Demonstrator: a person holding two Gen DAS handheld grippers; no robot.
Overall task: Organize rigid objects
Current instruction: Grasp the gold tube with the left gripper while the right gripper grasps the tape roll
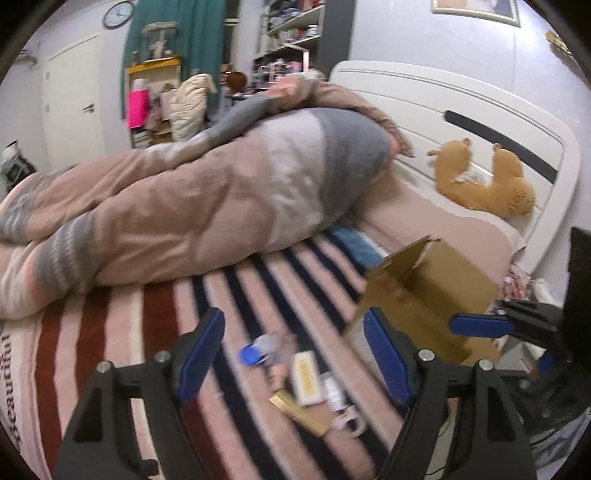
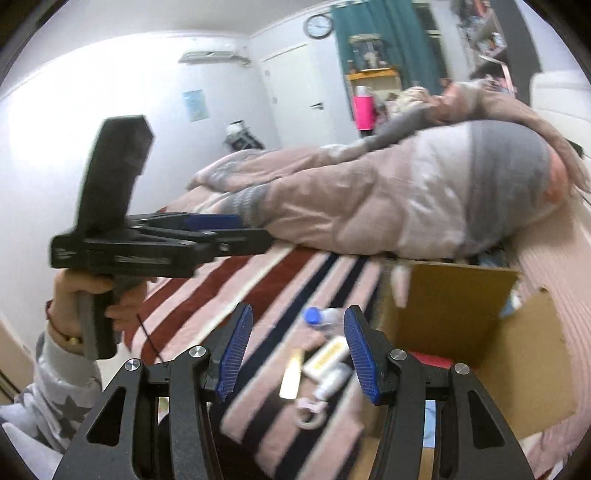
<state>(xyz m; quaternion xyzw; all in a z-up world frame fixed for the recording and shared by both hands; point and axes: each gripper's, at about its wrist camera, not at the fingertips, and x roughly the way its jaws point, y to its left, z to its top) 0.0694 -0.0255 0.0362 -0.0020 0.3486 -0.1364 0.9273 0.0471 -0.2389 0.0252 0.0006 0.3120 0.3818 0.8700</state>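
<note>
Striped bed (image 1: 258,288) carried small items beside an open cardboard box (image 1: 436,288) — left gripper (image 1: 295,354) and right gripper (image 2: 297,347) hovered, jaws spread, empty.

A bedroom with pale walls (image 2: 92,92) holds a bed (image 1: 110,332) under a striped cover, its white headboard (image 1: 461,110) against the wall. A round clock (image 1: 118,14) hangs beside a teal curtain (image 1: 173,22), near a white door (image 1: 74,96). Cluttered shelves (image 1: 291,29) stand behind.
</note>
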